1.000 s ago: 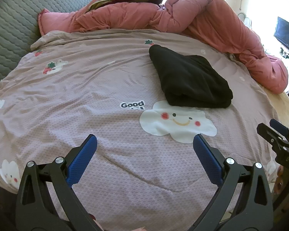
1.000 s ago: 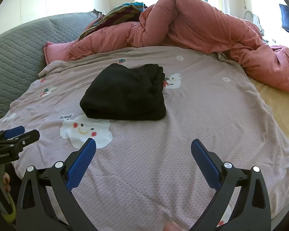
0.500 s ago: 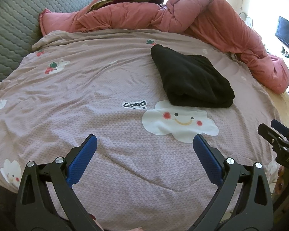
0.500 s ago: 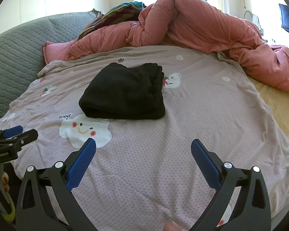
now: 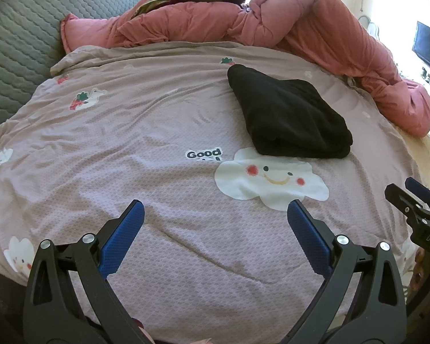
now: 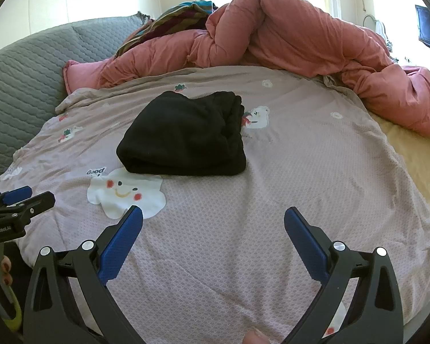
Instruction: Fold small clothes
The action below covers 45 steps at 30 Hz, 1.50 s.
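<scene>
One folded black garment (image 5: 289,117), pink duvet (image 5: 315,28) behind

Bare bedspread (image 5: 163,132) before black garment (image 5: 289,117)

Both views slightly higher, tilted down.

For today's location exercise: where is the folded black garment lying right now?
The folded black garment lies on the mauve bedspread, just beyond the smiling cloud print; it is right of centre in the left wrist view and left of centre in the right wrist view, short of the pink duvet.
</scene>
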Available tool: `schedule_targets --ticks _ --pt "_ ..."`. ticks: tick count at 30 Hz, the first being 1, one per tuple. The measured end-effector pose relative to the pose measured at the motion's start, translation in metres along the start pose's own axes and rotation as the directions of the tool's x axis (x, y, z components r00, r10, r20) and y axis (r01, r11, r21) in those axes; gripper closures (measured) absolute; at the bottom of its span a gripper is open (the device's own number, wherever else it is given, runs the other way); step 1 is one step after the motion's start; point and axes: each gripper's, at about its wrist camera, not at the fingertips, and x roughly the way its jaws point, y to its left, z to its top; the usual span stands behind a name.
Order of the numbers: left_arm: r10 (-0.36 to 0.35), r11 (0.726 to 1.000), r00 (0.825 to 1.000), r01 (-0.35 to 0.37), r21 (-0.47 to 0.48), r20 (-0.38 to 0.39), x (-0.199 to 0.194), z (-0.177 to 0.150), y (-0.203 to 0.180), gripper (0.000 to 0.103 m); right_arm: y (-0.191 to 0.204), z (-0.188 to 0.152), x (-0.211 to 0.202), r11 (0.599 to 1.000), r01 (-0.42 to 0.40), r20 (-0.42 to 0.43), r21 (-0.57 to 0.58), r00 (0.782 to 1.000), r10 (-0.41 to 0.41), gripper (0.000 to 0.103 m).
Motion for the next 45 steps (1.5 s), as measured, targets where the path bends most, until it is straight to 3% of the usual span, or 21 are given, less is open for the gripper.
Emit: schedule_targets --ticks 27,35,40,43,45 --pt "-0.012 1.000 1.000 0.012 0.006 -0.021 0.005 -0.002 0.000 0.010 0.002 0.002 0.003 1.000 0.015 -0.002 -0.014 1.000 -0.015 0.005" --pt "0.040 0.999 0.999 -0.039 0.016 -0.032 0.009 -0.003 0.000 0.010 -0.006 0.001 0.002 0.999 0.054 -0.005 -0.004 0.999 -0.054 0.005" --pt "0.077 0.997 0.995 -0.077 -0.008 -0.068 0.020 -0.005 0.011 0.010 -0.033 -0.004 -0.006 0.985 0.147 -0.007 0.095 0.989 -0.147 0.005" --pt "0.103 0.994 0.993 -0.106 -0.034 -0.059 0.019 -0.005 0.025 0.010 -0.068 -0.013 -0.018 0.946 0.265 -0.022 0.186 0.964 -0.265 0.005" --pt "0.087 0.993 0.995 -0.090 -0.073 -0.048 0.016 -0.003 0.038 0.010 -0.105 -0.023 -0.034 0.894 0.355 -0.042 0.275 0.933 -0.357 0.005"
